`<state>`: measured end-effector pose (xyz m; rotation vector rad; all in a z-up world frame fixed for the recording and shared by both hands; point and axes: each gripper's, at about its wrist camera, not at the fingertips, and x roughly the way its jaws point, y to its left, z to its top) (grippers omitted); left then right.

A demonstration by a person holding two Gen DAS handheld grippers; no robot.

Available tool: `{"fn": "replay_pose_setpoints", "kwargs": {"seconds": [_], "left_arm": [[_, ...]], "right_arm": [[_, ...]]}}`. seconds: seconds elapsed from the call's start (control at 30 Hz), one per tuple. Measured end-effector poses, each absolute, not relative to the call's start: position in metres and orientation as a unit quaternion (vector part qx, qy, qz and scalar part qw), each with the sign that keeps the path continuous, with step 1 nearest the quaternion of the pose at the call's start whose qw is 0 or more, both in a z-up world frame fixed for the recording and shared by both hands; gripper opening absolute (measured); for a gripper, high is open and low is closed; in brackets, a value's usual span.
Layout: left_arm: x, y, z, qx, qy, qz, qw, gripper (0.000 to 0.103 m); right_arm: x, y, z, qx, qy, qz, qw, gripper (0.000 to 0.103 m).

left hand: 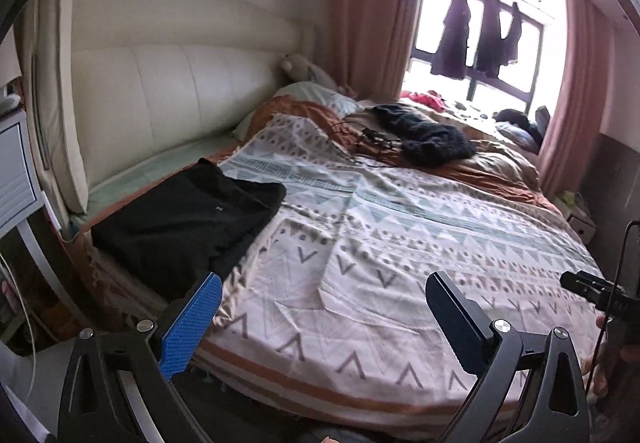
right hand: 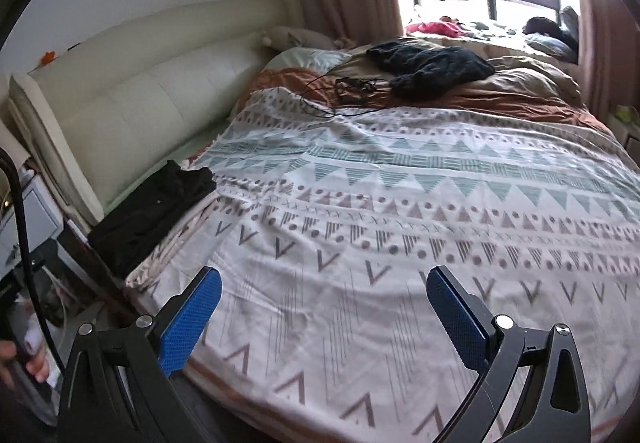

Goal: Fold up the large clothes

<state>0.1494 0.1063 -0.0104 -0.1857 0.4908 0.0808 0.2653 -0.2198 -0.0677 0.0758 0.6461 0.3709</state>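
Left gripper (left hand: 324, 303): jaws spread wide, nothing between them, hanging over the near edge of the patterned bedspread (left hand: 400, 227). Right gripper (right hand: 324, 301): likewise wide apart and empty, above bare spread. Folded black garment (left hand: 188, 219) lies at the near left corner of the bed, just beyond the left gripper's blue pad (left hand: 192, 327); apart from it, not touched. Looks like a finished fold set aside. A dark knitted garment (right hand: 432, 63) lies well apart at the far side, on the rumpled brown duvet (right hand: 520, 95), with a tangle of black cord (right hand: 352, 87) just beside it. Likely next piece. Risks, as judged: a grab there could snag the cord along with the knit; a left-hand sweep could catch and undo the black fold. Both grippers point forward and somewhat down across the bed, side by side.
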Motion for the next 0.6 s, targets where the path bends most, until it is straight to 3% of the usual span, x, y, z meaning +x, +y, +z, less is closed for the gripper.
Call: {"fn": "replay_pose_setpoints", "kwargs": {"seconds": [0.6], "left_arm": [[0.043, 0.051, -0.027, -0.051, 0.211, -0.025, 0.976, 0.102]], "right_arm": [[0.117, -0.242, -0.093, 0.033, 0.276, 0.139, 0.950, 0.102]]}}
